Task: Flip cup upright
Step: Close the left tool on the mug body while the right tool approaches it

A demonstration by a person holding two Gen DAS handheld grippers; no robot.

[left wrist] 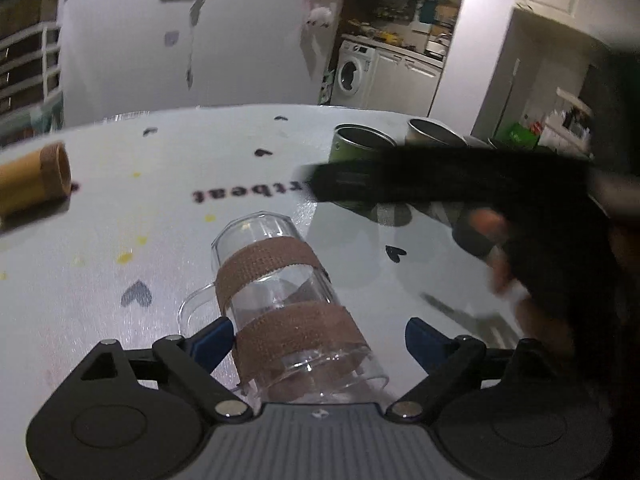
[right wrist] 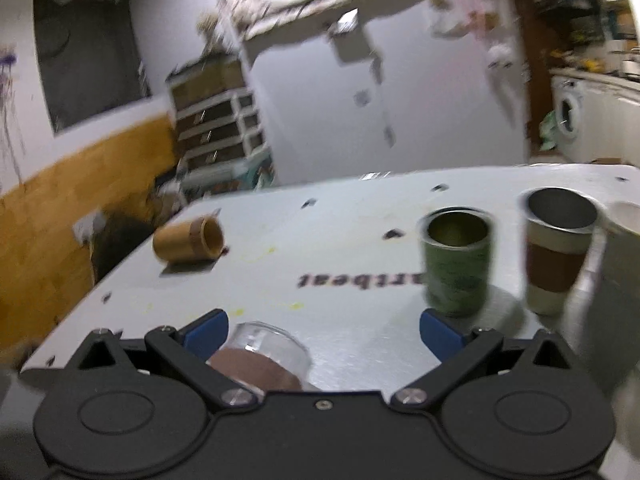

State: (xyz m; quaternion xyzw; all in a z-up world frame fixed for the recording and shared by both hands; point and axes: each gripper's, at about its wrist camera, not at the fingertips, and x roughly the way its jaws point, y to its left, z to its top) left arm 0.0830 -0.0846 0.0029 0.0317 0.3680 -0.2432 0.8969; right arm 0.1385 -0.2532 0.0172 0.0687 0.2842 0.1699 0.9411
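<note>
Left wrist view: the left gripper has its blue fingers spread wide, pinching nothing. A clear glass cup lies on its side on the tabletop between them, close to the left finger and apart from the right one. Its handle points left, two brown tape bands wrap its body, and its mouth faces back toward the camera. Ahead and to the right, the blurred black right gripper crosses the view, partly hiding a green cup and a second cup behind it. Far left of the fingers a bamboo cup lies on its side.

Right wrist view: the right gripper also has its fingers spread, holding nothing. The glass cup lies just inside the left finger, low in view. Beyond the right finger stand the green cup and a brown-sleeved cup, upright and side by side. The bamboo cup lies ahead to the left.
</note>
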